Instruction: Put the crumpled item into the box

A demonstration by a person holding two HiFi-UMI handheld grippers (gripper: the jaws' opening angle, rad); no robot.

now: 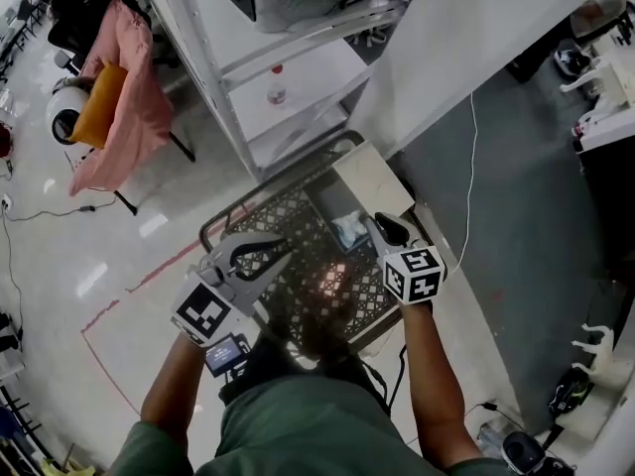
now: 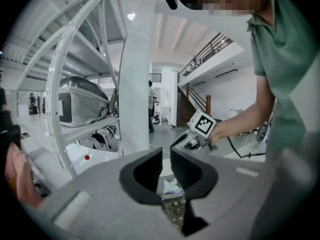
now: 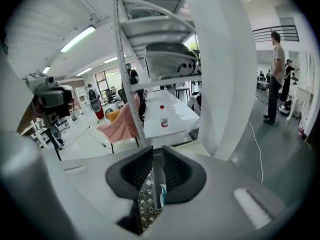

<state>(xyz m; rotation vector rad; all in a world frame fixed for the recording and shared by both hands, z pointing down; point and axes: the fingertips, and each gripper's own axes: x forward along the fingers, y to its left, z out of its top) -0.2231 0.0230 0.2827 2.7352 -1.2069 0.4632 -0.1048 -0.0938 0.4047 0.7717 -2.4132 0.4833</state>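
Two grippers: left gripper (image 2: 166,159) and right gripper (image 3: 157,166), each narrowly parted, holding nothing.
crumpled item (image 1: 349,231): inside box (image 1: 332,208), 1 o'clock in crate (image 1: 288,228).
step: seemingly finished; draw both grippers away without snagging the crate's rim.

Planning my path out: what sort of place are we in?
Probably an open lab or workshop hall: white metal shelving, a camera on a stand, and a staircase to an upper level.
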